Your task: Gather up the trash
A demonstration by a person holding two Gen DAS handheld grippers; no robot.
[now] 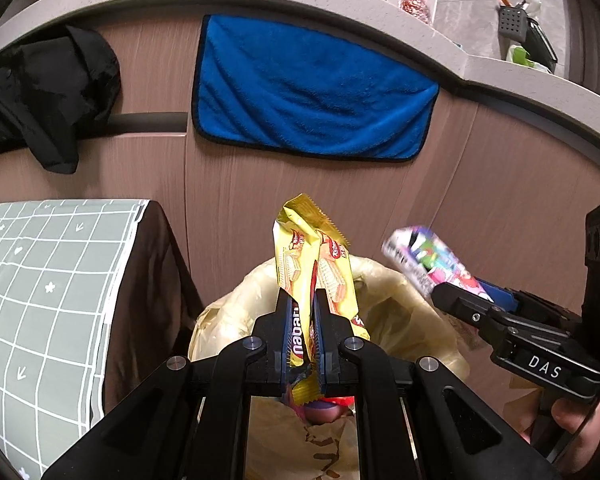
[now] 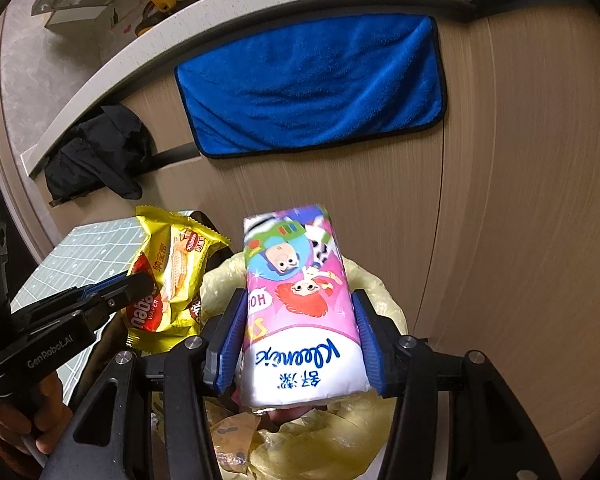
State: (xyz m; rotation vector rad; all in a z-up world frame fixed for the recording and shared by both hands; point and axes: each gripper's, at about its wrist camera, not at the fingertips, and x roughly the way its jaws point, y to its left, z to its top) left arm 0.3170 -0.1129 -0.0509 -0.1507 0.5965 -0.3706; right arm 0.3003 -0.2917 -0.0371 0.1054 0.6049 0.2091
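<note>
My left gripper [image 1: 303, 296] is shut on a yellow wafer wrapper [image 1: 320, 264], which stands up out of the jaws above a bin lined with a yellowish bag [image 1: 400, 320]. In the right wrist view the same wrapper [image 2: 172, 276] hangs from the left gripper [image 2: 140, 284] at the left. My right gripper [image 2: 298, 296] holds a pink cartoon-printed tissue pack [image 2: 300, 320] between its blue pads, over the bag [image 2: 372, 280]. From the left wrist view the pack [image 1: 424, 256] sticks out of the right gripper [image 1: 444, 294], beside the bag's right rim.
A wood-grain cabinet front stands just behind the bin, with a blue towel [image 1: 312, 92] and a black cloth [image 1: 48, 92] hanging on it. A green grid-patterned cover [image 1: 40, 280] lies left of the bin. A hand [image 1: 580, 432] grips the right gripper's handle.
</note>
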